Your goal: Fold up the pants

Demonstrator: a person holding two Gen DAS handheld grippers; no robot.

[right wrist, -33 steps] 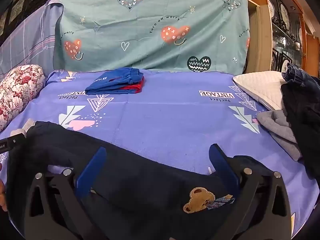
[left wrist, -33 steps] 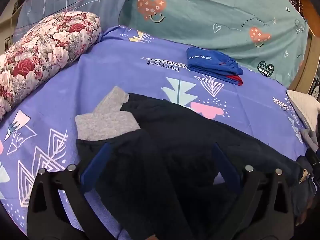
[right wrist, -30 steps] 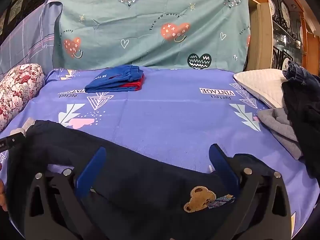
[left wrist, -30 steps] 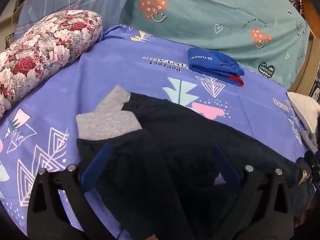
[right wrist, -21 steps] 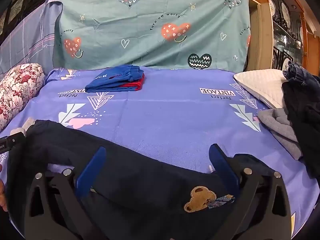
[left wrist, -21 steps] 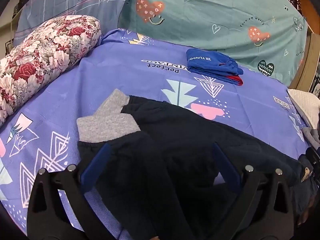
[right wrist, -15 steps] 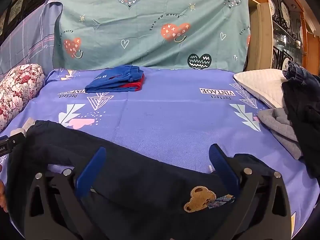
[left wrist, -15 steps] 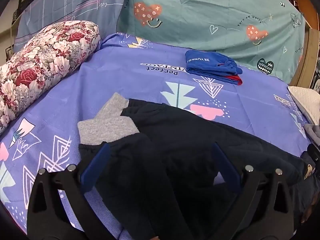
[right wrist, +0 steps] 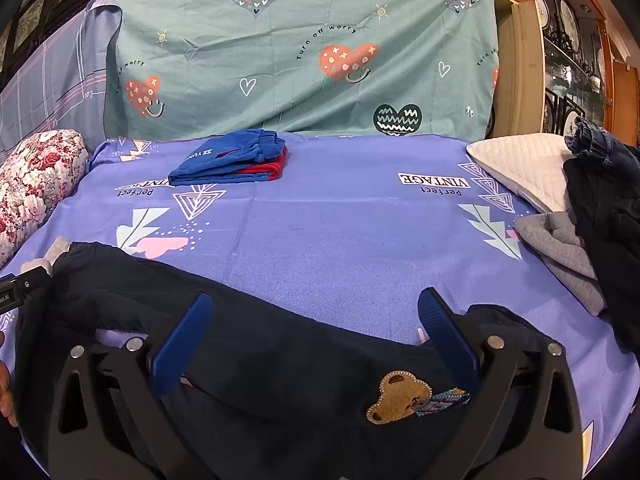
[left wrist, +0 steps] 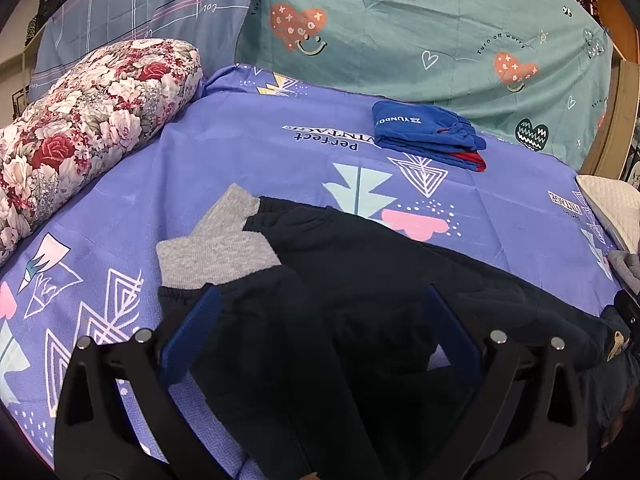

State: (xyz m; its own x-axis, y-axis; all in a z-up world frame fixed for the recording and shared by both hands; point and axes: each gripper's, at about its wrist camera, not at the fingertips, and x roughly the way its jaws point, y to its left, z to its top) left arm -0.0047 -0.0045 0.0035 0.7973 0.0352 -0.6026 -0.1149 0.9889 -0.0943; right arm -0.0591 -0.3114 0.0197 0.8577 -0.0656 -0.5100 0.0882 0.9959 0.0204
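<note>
Pants (left wrist: 360,280) partly behind left tool (left wrist: 320,320)

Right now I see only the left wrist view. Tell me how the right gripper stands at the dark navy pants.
Observer: The right gripper is open, its fingers spread wide over the dark navy pants and clamping nothing.
Operator: Name what lies under it.
Observer: A brown bear-shaped patch on the pants, close to its right-hand finger.
Operator: Report what is past my right edge.
Observer: A heap of dark clothes lies over a crumpled grey garment, next to a white quilted pillow.
</note>
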